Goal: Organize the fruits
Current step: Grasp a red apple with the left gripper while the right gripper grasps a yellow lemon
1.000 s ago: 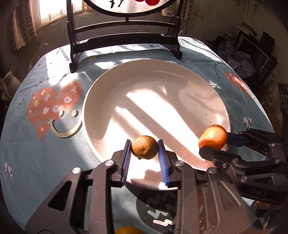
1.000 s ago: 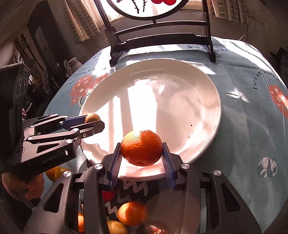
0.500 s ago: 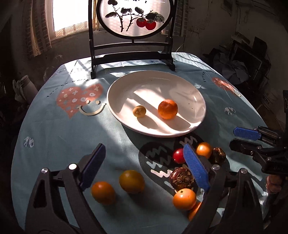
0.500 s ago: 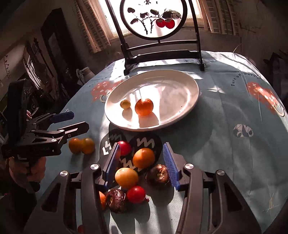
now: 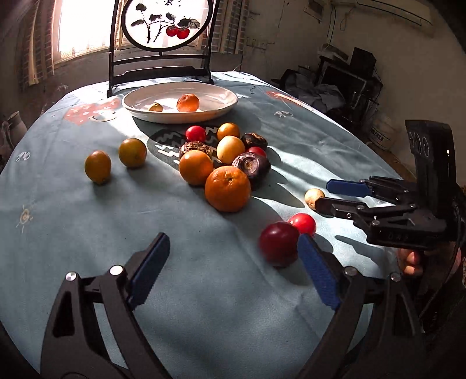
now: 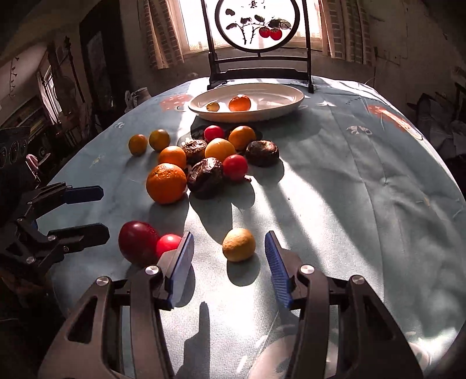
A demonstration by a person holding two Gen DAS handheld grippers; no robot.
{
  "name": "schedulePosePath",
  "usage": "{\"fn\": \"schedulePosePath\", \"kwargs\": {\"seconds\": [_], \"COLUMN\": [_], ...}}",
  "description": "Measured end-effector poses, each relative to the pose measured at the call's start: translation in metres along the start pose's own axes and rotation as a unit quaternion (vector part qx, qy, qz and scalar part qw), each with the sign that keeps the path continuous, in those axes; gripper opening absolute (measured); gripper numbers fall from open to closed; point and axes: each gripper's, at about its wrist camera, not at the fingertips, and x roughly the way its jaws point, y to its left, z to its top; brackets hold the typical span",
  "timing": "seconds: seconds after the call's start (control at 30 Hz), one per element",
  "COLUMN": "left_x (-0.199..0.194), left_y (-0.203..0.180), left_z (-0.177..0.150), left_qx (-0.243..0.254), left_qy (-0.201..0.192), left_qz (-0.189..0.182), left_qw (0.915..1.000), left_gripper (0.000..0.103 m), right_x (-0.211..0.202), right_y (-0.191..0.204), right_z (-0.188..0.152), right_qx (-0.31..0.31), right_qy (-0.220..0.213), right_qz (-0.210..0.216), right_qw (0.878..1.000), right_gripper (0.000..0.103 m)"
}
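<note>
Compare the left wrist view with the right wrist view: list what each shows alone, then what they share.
Left wrist only: a dark monitor at the back right, and fingers under the right claw.
Right wrist only: a dark doorway at the left.
Both: the white plate holding an orange, the fruit pile and the pale lemon.

The small red fruit sits half-hidden behind the right gripper's left pad, and the pale yellow fruit is partly covered by a black finger in the left wrist view. The hand shows only fingertips (rest lost in shadow). The painted screen's top is cropped.
</note>
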Motion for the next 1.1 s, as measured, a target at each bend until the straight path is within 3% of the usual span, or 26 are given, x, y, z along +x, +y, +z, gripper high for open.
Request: {"fn": "schedulePosePath", "kwargs": {"seconds": [0.33, 0.47, 0.63, 0.87, 1.03, 1.1], "left_x": [-0.001, 0.001, 0.011, 0.023, 0.034, 0.036], "left_y": [-0.003, -0.007, -0.02, -0.04, -0.041, -0.042], "left_z": [-0.003, -0.004, 0.001, 0.004, 0.003, 0.003], "left_qx": [0.015, 0.027, 0.065, 0.126, 0.144, 0.147], "left_qy": [-0.004, 0.002, 0.019, 0.042, 0.073, 0.078], "left_qz": [-0.007, -0.009, -0.016, -0.024, -0.034, -0.037], "left_qw": [0.9998, 0.9996, 0.9976, 0.9909, 0.9863, 0.9854], "left_gripper": [0.091, 0.091, 0.076, 0.071, 0.051, 0.049], "right_x": [0.012, 0.012, 0.011, 0.009, 0.008, 0.007], "right_y": [0.001, -0.001, -0.013, -0.014, -0.017, -0.017], "right_z": [0.002, 0.002, 0.001, 0.001, 0.001, 0.001], "right_qx": [0.0, 0.009, 0.04, 0.046, 0.052, 0.052], "right_qy": [0.024, 0.02, 0.017, 0.011, 0.01, 0.01], "right_qz": [-0.011, -0.016, 0.012, 0.029, 0.04, 0.042], "right_qw": [1.0, 1.0, 0.999, 0.998, 0.998, 0.998], "right_gripper": [0.037, 0.026, 0.025, 0.025, 0.025, 0.025]}}
